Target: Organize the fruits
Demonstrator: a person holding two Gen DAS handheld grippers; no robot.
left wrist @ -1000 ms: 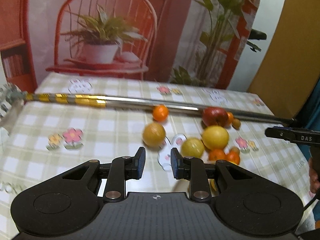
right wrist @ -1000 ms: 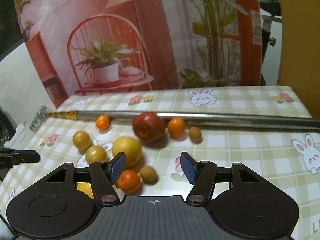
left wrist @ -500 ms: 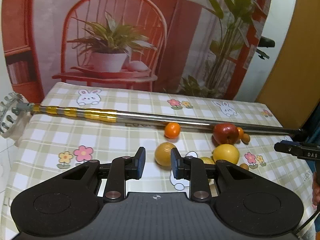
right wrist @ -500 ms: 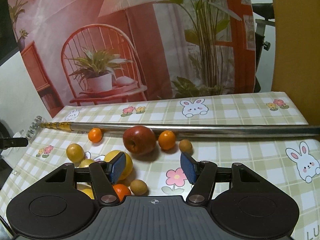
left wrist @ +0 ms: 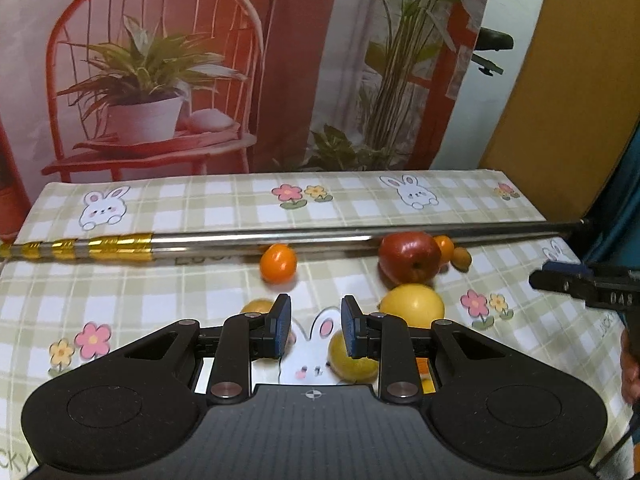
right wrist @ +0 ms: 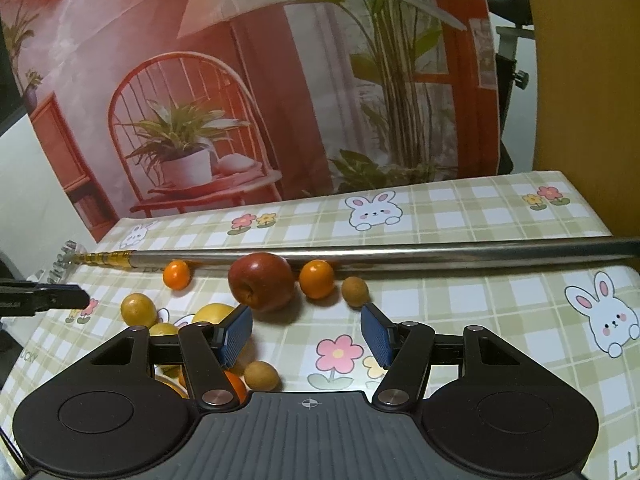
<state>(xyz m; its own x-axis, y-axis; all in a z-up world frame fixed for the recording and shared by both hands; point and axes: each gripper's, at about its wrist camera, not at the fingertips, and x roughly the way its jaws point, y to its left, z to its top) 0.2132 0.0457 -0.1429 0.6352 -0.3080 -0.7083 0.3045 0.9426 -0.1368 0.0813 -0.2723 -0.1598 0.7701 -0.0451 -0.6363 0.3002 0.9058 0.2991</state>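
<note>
Since the earlier frame, left gripper (left wrist: 312,328) slid sideways; red apple (left wrist: 410,257) sat ahead-right, against the metal pole (left wrist: 280,238). Jaws at narrowest, empty. Right gripper (right wrist: 306,336) half-spread, empty, apple (right wrist: 262,287) just beyond.

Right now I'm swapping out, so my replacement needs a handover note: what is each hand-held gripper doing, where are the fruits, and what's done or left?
Left hand-held gripper: empty, jaws at their narrowest, a small gap between the pads.
Right hand-held gripper: part open, empty.
Fruits: apple and two oranges sit by the metal pole; the yellow fruits are clustered nearer the hand-held grippers, all loose on the tablecloth.
Done: nothing visibly sorted.
Left: group all the fruit.
</note>
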